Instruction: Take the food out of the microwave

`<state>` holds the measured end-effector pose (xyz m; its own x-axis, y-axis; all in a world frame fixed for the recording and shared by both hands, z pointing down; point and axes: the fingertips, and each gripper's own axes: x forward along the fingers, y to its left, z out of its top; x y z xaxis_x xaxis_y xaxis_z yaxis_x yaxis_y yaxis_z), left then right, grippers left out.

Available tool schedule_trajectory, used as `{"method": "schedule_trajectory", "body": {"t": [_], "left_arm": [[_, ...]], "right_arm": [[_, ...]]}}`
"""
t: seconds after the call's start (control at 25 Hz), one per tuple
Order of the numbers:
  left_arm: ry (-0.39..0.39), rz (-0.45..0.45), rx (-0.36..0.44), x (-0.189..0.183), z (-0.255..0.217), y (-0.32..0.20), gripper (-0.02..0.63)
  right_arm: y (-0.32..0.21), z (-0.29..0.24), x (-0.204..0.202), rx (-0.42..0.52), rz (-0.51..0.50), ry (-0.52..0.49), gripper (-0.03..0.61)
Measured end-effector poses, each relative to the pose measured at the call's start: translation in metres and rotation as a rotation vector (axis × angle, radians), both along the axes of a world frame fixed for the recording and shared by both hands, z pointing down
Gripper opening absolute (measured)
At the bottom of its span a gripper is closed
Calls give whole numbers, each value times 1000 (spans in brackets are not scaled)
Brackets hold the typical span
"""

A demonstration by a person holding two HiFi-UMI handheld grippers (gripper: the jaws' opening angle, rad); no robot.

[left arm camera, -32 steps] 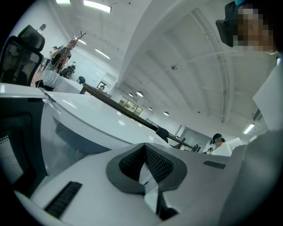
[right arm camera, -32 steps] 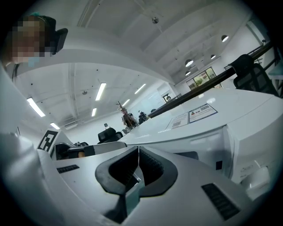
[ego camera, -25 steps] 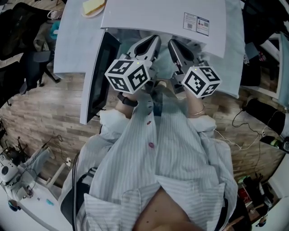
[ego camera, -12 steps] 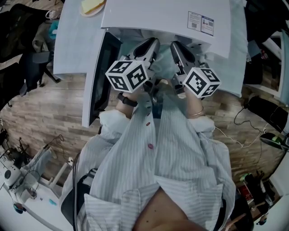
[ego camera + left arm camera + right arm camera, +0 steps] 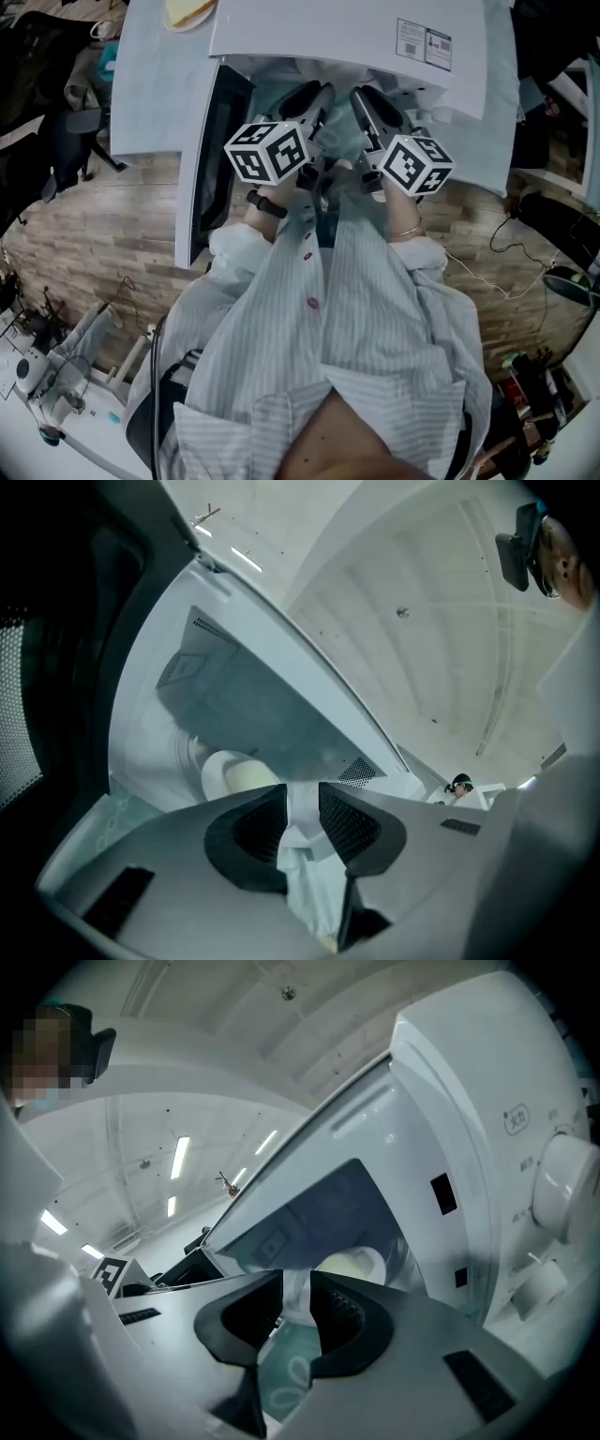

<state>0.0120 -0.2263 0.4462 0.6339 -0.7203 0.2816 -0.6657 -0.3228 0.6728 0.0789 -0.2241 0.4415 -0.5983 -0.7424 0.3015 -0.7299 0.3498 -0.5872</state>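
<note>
The white microwave [image 5: 347, 37] stands on the table with its door [image 5: 211, 159] swung open to the left. Inside on the turntable sits a white plate with pale yellow food [image 5: 239, 775], which also shows in the right gripper view [image 5: 361, 1262]. From the head view the microwave's top hides it. My left gripper [image 5: 317, 89] [image 5: 302, 794] points into the opening. Its jaws have just been opening and nothing is between them. My right gripper [image 5: 361, 92] [image 5: 295, 1283] hangs beside it, jaws apart and empty. Both are short of the plate.
A second plate with yellow food [image 5: 190, 11] lies on the pale table [image 5: 150, 84] left of the microwave. The control dial [image 5: 562, 1180] is on the microwave's right front. A patterned teal cloth [image 5: 281, 1387] lies under the jaws. A dark chair [image 5: 56, 122] stands left.
Both grippers have sunk a little in front of the open microwave and shifted slightly toward its mouth. Neither has taken hold of anything.
</note>
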Motion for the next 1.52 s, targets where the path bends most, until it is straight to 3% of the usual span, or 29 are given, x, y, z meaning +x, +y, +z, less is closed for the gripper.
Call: {"method": "schedule_trajectory", "body": {"t": [0.92,1.52], "left_arm": [[63,-91,-214,-19,81,-18,141],[133,-111,-282,-18,99,-35,147]], "right_arm": [[-15,84,9,-197,110,-82,117],[-26,108,8,-276,171,-172,121]]}}
